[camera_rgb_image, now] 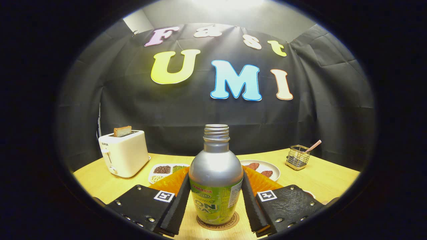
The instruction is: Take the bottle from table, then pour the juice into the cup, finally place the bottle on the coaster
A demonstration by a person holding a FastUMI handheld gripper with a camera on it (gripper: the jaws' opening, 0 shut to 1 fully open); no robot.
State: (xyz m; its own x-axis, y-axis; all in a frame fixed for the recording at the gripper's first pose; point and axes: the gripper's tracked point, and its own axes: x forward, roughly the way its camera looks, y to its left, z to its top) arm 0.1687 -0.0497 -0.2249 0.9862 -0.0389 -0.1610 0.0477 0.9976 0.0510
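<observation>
The bottle (216, 180), uncapped and upright, is seen resting on the coaster (218, 222) on the table (333, 176), between the two fingers of the gripper (216, 208). The pads flank its sides closely; whether they press on it or have just let go cannot be told. The task is judged to be near its end, with only the release and withdrawal left. No cup can be made out. Behind the bottle an orange object (263, 181) is partly hidden. Farther off, a toaster (124, 152) stands at the left, a divided tray (165, 171) and a plate (267, 168) lie mid-table, and a wire holder (297, 156) stands at the right. Nothing is seen blocking a retreat.
</observation>
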